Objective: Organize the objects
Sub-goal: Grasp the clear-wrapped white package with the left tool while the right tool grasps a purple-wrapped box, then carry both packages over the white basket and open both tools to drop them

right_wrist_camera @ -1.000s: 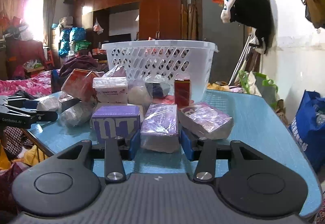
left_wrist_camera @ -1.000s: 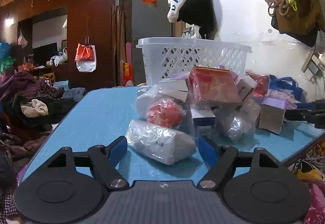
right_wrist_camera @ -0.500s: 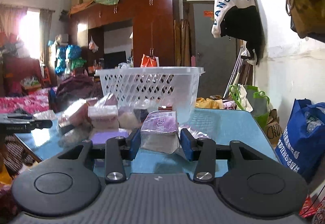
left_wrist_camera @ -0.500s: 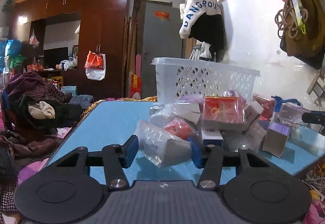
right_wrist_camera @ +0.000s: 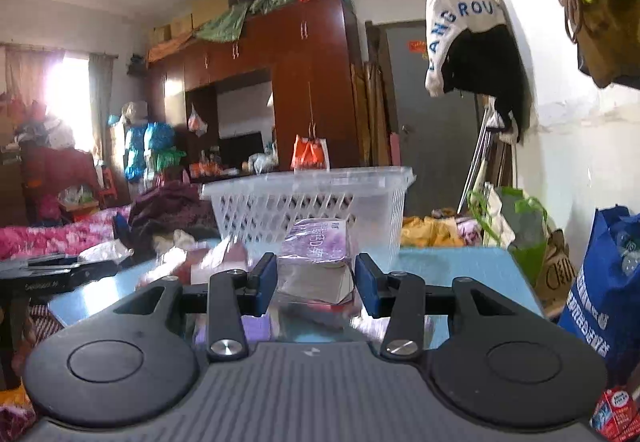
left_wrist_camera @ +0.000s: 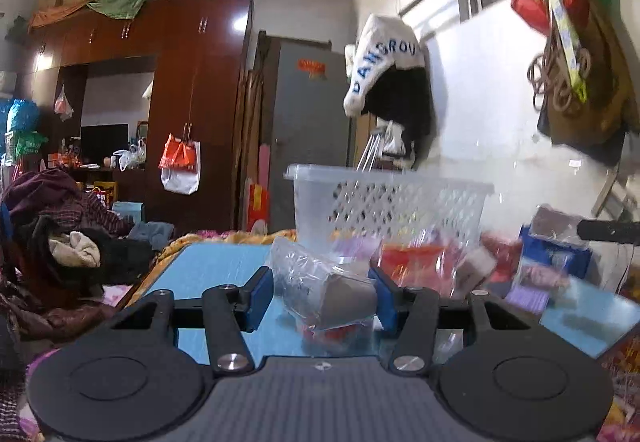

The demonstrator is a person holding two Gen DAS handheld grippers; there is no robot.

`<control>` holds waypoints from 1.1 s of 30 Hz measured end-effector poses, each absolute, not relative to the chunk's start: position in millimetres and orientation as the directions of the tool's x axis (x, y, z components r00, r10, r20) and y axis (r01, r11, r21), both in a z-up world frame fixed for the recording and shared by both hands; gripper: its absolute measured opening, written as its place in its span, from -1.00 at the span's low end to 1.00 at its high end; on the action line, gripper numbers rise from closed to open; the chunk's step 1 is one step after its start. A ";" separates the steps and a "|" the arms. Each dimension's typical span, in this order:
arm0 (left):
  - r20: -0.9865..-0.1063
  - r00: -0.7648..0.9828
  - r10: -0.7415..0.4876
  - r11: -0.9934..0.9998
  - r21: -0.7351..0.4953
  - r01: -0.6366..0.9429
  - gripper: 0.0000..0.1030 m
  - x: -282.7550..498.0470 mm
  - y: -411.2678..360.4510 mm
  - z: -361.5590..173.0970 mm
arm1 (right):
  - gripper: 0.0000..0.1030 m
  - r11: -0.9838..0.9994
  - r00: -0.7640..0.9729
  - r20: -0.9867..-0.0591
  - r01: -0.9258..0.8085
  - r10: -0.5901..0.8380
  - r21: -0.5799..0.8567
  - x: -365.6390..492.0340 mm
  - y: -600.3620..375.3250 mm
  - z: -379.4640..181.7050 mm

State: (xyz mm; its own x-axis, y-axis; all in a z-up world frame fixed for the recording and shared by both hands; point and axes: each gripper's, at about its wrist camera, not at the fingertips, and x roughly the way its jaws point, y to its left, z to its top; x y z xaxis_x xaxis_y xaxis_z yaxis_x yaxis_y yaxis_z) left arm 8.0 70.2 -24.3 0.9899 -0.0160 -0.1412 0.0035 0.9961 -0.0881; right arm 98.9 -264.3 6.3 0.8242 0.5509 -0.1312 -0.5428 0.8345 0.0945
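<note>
The left claw (left_wrist_camera: 320,296) is pinching a clear plastic bag (left_wrist_camera: 316,282) with a pale wrapped item inside; its blue pads have just been closing and are now pressing the bag on both sides, holding it clear above the blue table (left_wrist_camera: 216,266). Beyond and to the right of this claw, a blurred pile of boxes and packets (left_wrist_camera: 440,262) is lying on the table, and behind the pile a white lattice basket (left_wrist_camera: 384,201) is standing; what is inside the basket cannot be told from here. The right claw (right_wrist_camera: 316,282) is gripping a purple-wrapped box (right_wrist_camera: 316,254), the pads pressing against its two sides, the box lifted off the table. Directly behind this claw the same white basket (right_wrist_camera: 308,197) is sitting, its open top level with the box's upper edge. To the left of the right claw, the other gripper's black body (right_wrist_camera: 60,274) is showing at the edge of the view.
</note>
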 end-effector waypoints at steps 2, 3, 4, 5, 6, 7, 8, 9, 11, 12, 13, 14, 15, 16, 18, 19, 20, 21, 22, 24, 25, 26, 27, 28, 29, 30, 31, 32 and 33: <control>-0.114 0.993 -0.030 0.996 -0.090 0.020 0.09 10.4 69.2 -14.7 | -0.10 0.830 0.823 -0.110 -0.550 0.557 0.092 105.9 -263.8 15.7; -0.093 0.995 -0.032 0.996 -0.086 0.024 0.09 13.7 68.3 -6.2 | -0.10 0.828 0.822 -0.101 -0.554 0.560 0.087 109.7 -261.9 20.7; -0.075 0.996 -0.041 0.995 -0.089 0.034 0.09 16.0 68.8 1.5 | -0.10 0.824 0.819 -0.094 -0.561 0.566 0.079 116.0 -258.6 27.3; -0.055 0.997 -0.057 0.994 -0.095 0.052 0.09 21.7 68.3 11.6 | -0.10 0.821 0.816 -0.089 -0.567 0.571 0.072 124.1 -254.5 34.7; -0.035 0.997 -0.075 0.992 -0.103 0.071 0.09 29.3 67.9 23.1 | -0.10 0.818 0.813 -0.089 -0.572 0.576 0.061 134.1 -248.9 42.5; -0.027 0.996 -0.087 0.991 -0.106 0.083 0.09 39.2 66.8 33.9 | -0.10 0.818 0.813 -0.090 -0.574 0.576 0.047 141.8 -244.1 47.7; -0.016 0.995 -0.103 0.989 -0.108 0.101 0.09 52.7 65.5 46.7 | -0.10 0.820 0.815 -0.095 -0.571 0.571 0.033 152.6 -237.8 54.7; -0.012 0.993 -0.114 0.988 -0.105 0.112 0.09 65.6 63.5 55.8 | -0.10 0.822 0.816 -0.104 -0.569 0.568 0.022 164.7 -230.9 60.6; -0.040 0.990 -0.135 0.984 -0.119 0.129 0.09 100.5 60.0 72.2 | -0.10 0.826 0.819 -0.129 -0.564 0.560 0.007 190.7 -217.7 67.9; -0.059 0.987 -0.151 0.981 -0.129 0.143 0.09 121.4 58.8 78.6 | -0.10 0.828 0.819 -0.143 -0.561 0.555 0.005 205.4 -210.6 69.9; -0.088 0.984 -0.154 0.981 -0.131 0.142 0.09 143.3 56.8 82.8 | -0.10 0.825 0.815 -0.160 -0.564 0.558 0.003 214.6 -205.6 69.0; -0.111 0.982 -0.152 0.981 -0.136 0.136 0.09 159.1 56.0 82.9 | -0.10 0.826 0.813 -0.176 -0.564 0.555 0.000 224.2 -200.5 67.7; -0.143 0.978 -0.151 0.981 -0.140 0.131 0.09 179.0 54.5 83.0 | -0.10 0.828 0.813 -0.196 -0.560 0.549 -0.004 235.3 -194.3 64.7; -0.170 0.974 -0.151 0.981 -0.143 0.127 0.09 193.9 53.3 81.5 | -0.10 0.829 0.812 -0.209 -0.560 0.545 -0.015 241.2 -190.8 60.9; -0.210 0.968 -0.137 0.984 -0.143 0.108 0.09 218.4 50.4 77.1 | -0.10 0.831 0.811 -0.235 -0.556 0.535 -0.028 252.9 -184.8 52.5; -0.225 0.965 -0.137 0.983 -0.151 0.105 0.09 224.9 49.4 73.6 | -0.10 0.832 0.812 -0.235 -0.554 0.534 -0.026 253.5 -184.9 50.2; -0.237 0.960 -0.146 0.982 -0.156 0.110 0.10 229.7 48.9 71.1 | -0.09 0.833 0.815 -0.229 -0.553 0.533 -0.028 254.4 -184.9 48.5; -0.254 0.956 -0.150 0.983 -0.143 0.116 0.12 233.9 47.1 68.4 | -0.05 0.833 0.816 -0.229 -0.551 0.530 -0.036 255.9 -184.2 45.5; -0.266 0.953 -0.144 0.986 -0.121 0.116 0.30 235.3 45.7 66.1 | 0.12 0.836 0.820 -0.231 -0.547 0.524 -0.043 255.1 -184.3 46.4; -0.252 0.961 -0.118 0.992 -0.070 0.103 0.84 229.9 40.7 62.4 | 0.67 0.857 0.841 -0.221 -0.514 0.494 -0.040 247.3 -189.5 46.9; -0.226 0.967 -0.121 0.992 -0.065 0.110 0.90 221.4 40.8 62.5 | 0.95 0.856 0.843 -0.195 -0.516 0.501 -0.031 237.8 -195.8 47.6; -0.192 0.973 -0.128 0.991 -0.066 0.118 0.90 211.0 42.2 62.9 | 1.00 0.846 0.837 -0.162 -0.533 0.523 -0.020 226.5 -204.4 47.4; -0.163 0.977 -0.137 0.989 -0.074 0.127 0.92 198.8 44.8 62.0 | 1.00 0.840 0.832 -0.144 -0.542 0.535 -0.009 217.0 -212.0 47.4; -0.144 0.978 -0.149 0.987 -0.089 0.138 0.98 190.0 47.0 63.7 | 1.00 0.839 0.830 -0.137 -0.544 0.540 0.011 206.7 -221.0 45.5; -0.121 0.979 -0.163 0.983 -0.104 0.150 1.00 178.2 50.5 63.2 | 1.00 0.836 0.827 -0.132 -0.548 0.546 0.028 197.2 -230.2 41.7; -0.100 0.981 -0.167 0.981 -0.114 0.155 1.00 164.8 53.6 61.4 | 1.00 0.834 0.824 -0.137 -0.551 0.550 0.040 188.6 -239.4 36.4; -0.087 0.982 -0.168 0.980 -0.121 0.157 1.00 151.7 56.4 57.5 | 1.00 0.835 0.823 -0.151 -0.548 0.548 0.049 178.4 -248.2 28.1; -0.083 0.981 -0.176 0.979 -0.122 0.165 1.00 143.3 57.4 53.6 | 1.00 0.838 0.824 -0.164 -0.543 0.543 0.050 170.4 -255.7 19.7; -0.098 0.979 -0.180 0.978 -0.120 0.168 1.00 131.6 59.2 45.0 | 1.00 0.845 0.827 -0.181 -0.533 0.532 0.046 162.2 -263.1 9.8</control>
State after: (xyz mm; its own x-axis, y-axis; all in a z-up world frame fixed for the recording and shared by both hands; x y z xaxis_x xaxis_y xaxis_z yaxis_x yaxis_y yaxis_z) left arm 131.6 59.2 45.0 0.9788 -0.1799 -0.0979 0.1679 0.9785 -0.1200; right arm 162.2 -263.1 9.8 0.8274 0.5316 -0.1811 -0.5327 0.8450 0.0463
